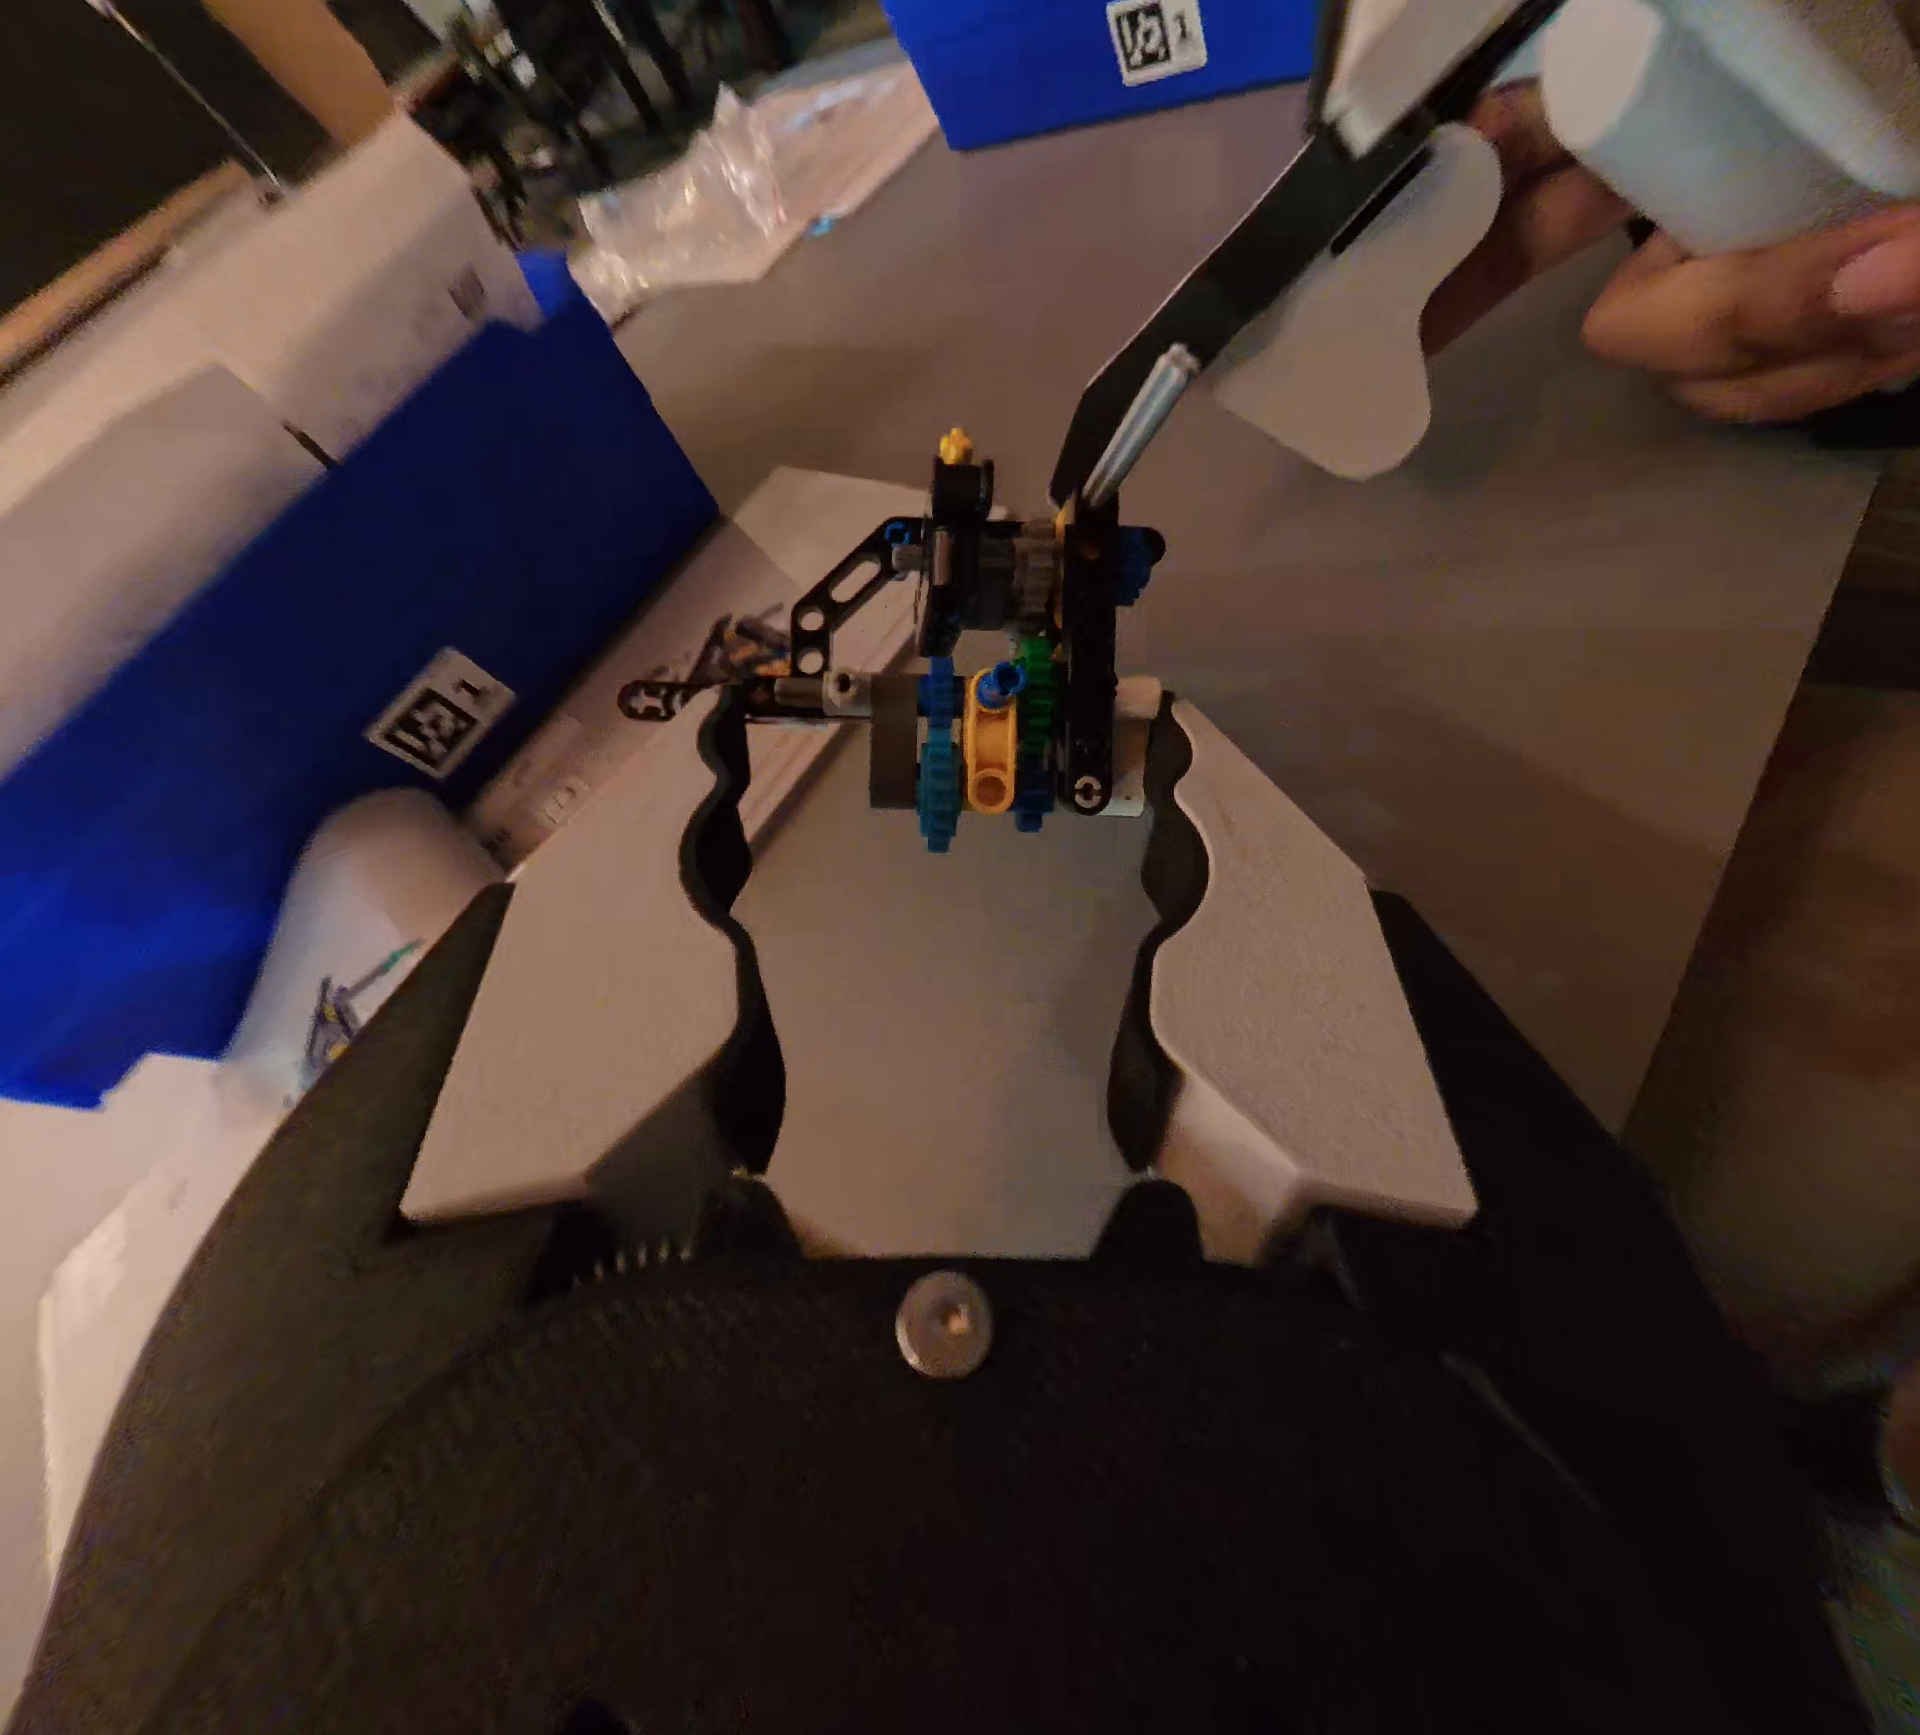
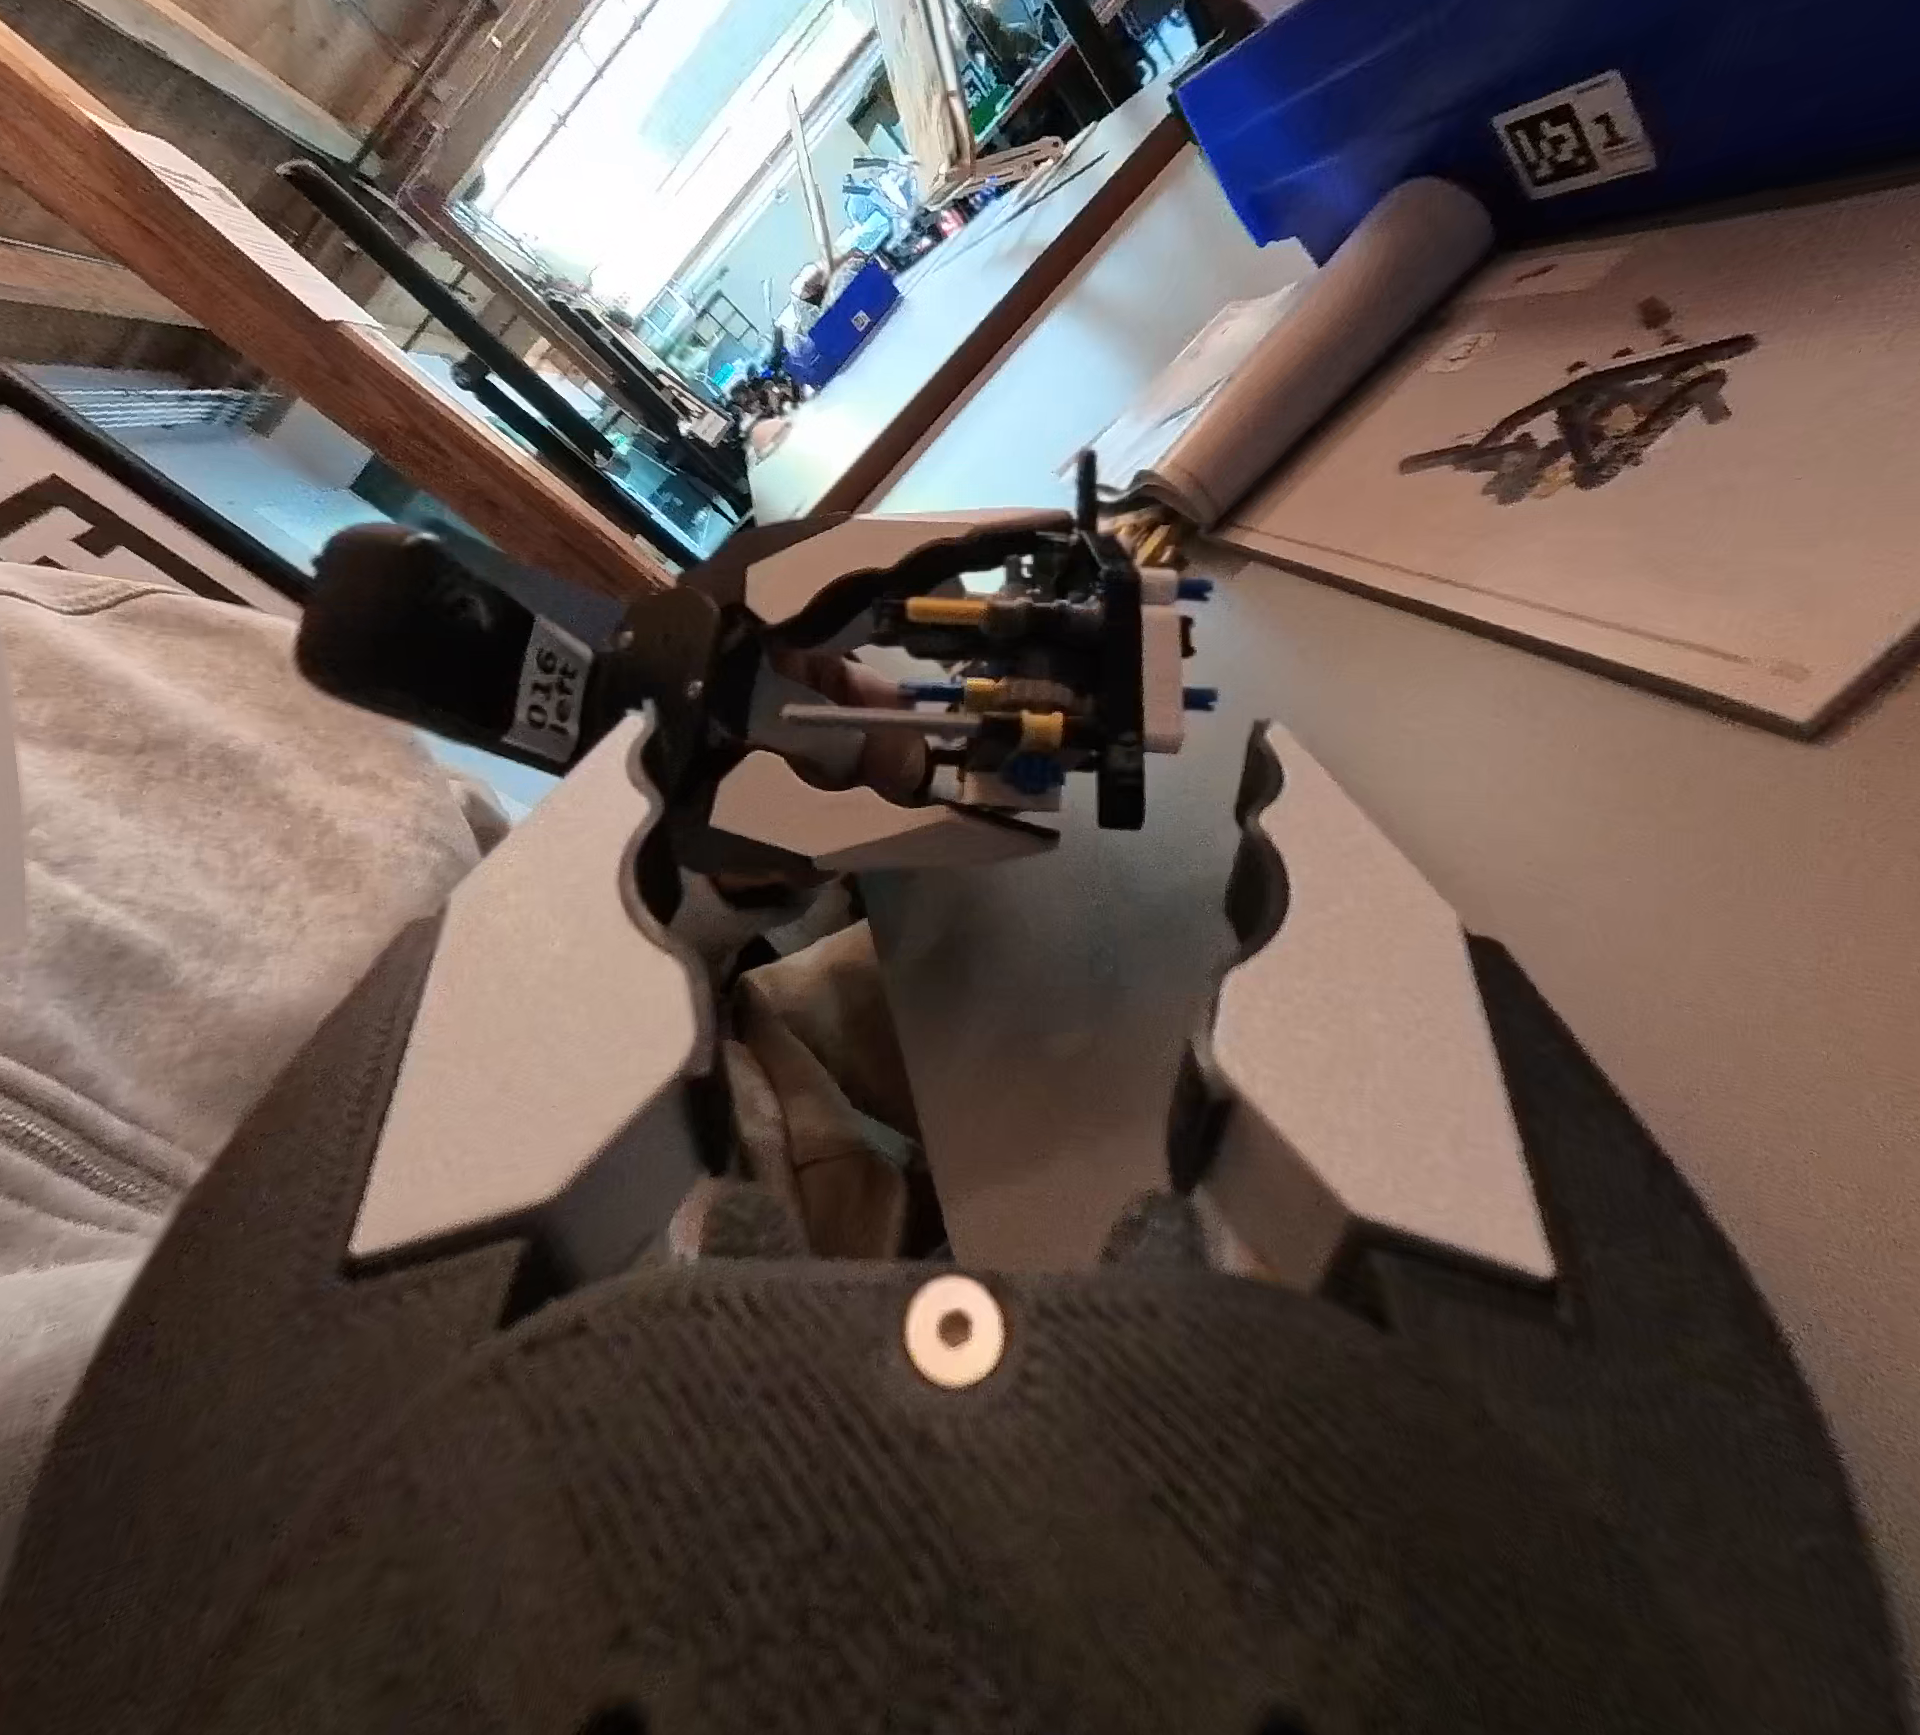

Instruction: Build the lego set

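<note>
We hold the black lego gear assembly with blue, green and yellow parts [image 1: 997,677] clamped between the left gripper [image 1: 940,740] fingertips, lifted above the grey table [image 1: 1403,698] so its side faces the right gripper [image 2: 945,792]. That gripper's fingers stand wide apart and empty, its tip near the assembly's top, likely to press a part home.

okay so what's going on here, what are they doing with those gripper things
A person is building a lego set with two handheld grippers. The left gripper is shut on a partly built lego assembly of black beams with blue and green gears, holding it above the table. The right gripper is open and empty, with one fingertip right at the top of the assembly. An open instruction booklet lies on the table beside blue bins.
</note>
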